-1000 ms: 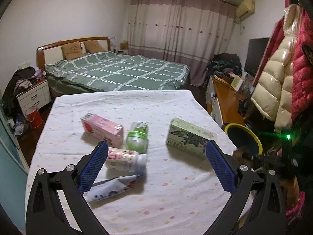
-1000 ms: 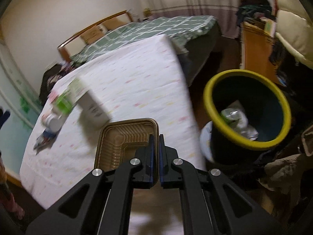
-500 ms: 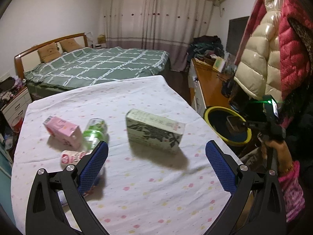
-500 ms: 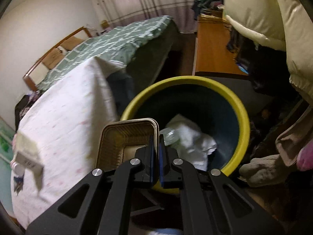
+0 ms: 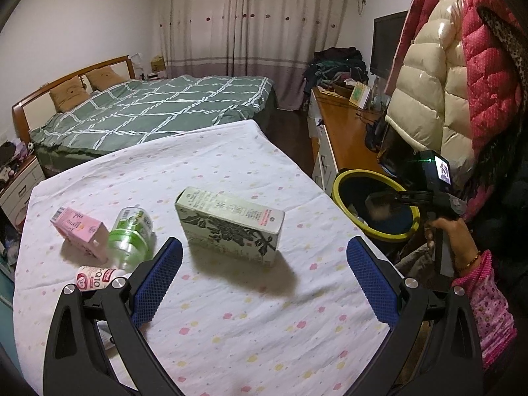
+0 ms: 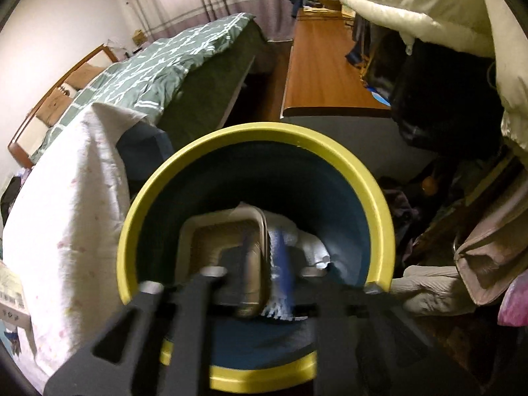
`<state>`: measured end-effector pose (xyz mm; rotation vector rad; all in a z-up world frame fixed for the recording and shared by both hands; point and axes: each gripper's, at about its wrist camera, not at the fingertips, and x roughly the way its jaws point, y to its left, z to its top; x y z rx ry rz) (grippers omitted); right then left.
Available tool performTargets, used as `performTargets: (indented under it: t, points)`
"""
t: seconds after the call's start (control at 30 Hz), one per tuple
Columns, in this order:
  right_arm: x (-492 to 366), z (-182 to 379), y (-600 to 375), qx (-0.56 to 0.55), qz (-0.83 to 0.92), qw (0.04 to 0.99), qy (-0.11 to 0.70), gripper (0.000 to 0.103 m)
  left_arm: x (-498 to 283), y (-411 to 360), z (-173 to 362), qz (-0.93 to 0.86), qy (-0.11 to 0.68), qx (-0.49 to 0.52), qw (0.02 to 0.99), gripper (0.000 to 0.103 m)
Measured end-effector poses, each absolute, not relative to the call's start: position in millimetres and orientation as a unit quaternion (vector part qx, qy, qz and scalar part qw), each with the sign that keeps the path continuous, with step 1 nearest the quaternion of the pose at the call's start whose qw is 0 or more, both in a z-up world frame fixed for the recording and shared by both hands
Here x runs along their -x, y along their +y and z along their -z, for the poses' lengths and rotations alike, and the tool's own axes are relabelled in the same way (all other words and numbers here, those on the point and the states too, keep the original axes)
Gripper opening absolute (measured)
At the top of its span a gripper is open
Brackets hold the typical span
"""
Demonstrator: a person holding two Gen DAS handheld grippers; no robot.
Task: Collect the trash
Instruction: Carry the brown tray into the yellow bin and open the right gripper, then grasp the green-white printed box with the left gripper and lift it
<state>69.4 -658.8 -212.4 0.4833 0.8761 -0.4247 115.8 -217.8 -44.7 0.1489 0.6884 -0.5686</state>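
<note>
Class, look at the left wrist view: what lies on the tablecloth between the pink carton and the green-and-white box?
A clear plastic bottle with a green label lies on its side between the pink carton and the green-and-white box, touching the carton.

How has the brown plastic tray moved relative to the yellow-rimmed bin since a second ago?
Yes. The brown tray went from over the table edge, left of the bin, to inside its rim; the right gripper is opening around it.
</note>
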Motion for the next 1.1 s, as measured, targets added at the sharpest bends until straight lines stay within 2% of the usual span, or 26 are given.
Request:
performTargets:
  t: [0.03, 0.63, 0.97, 1.1]
  points:
    - [-68, 212, -659, -0.226, 0.208, 0.857, 0.414, 0.046, -116, -220, 43, 0.275, 0.331, -0.073, 0.900, 0.098]
    - [-62, 214, -651, -0.216, 0.200, 0.861, 0.414, 0.046, -154, -277, 45, 0.324, 0.306, -0.092, 0.890, 0.098]
    - [-65, 217, -651, -0.214, 0.196, 0.862, 0.415, 0.046, -175, -274, 80, 0.329, 0.370, -0.079, 0.865, 0.098]
    - [-66, 217, -650, -0.213, 0.194, 0.863, 0.415, 0.046, -165, -256, 78, 0.326, 0.366, -0.064, 0.869, 0.098]
